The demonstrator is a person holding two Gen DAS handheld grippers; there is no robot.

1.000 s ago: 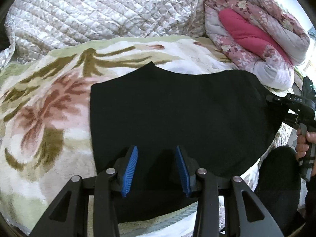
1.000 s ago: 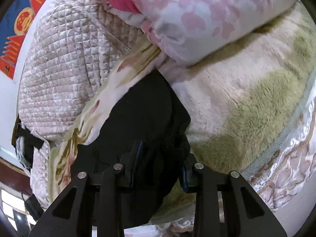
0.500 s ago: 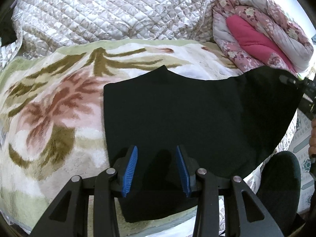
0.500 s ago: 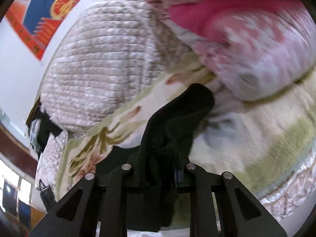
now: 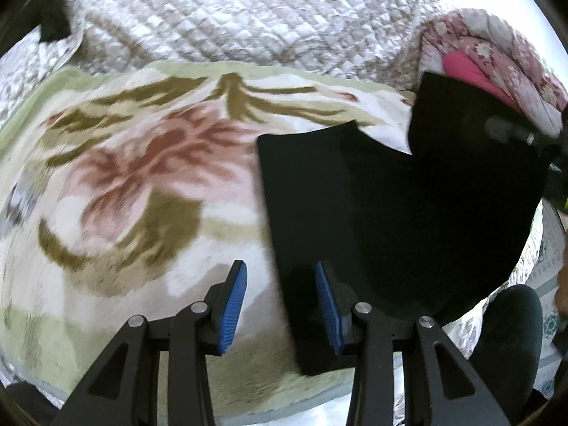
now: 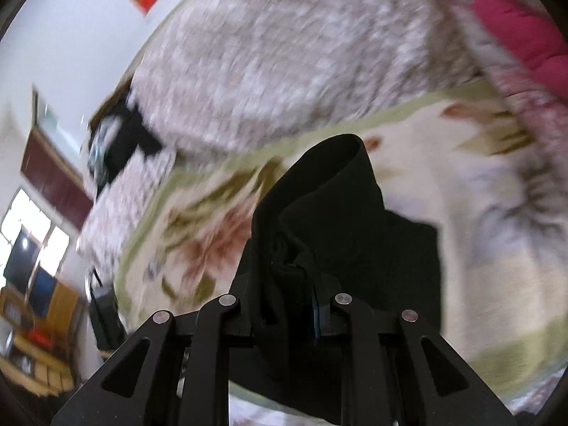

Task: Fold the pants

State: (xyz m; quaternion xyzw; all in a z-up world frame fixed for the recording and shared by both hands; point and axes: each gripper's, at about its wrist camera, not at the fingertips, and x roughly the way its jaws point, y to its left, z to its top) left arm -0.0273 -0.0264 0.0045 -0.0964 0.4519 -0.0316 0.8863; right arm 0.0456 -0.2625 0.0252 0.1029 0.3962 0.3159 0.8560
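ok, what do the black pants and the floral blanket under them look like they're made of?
Black pants: soft matte fabric, maybe knit or fleece; it drapes limply from the right gripper, no sheen. Floral blanket: plush fleece-like pile, judging by its fuzzy, napped surface.

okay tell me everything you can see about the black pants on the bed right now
The black pants look like plain, matte, soft knit fabric. Most of them lie flat on the floral fleece blanket, their left edge straight. One end is lifted and bunched, shut between the pads of the right tool, hanging above the flat part. The left tool stands open over their near left edge, one pad above the pants, one above the blanket.
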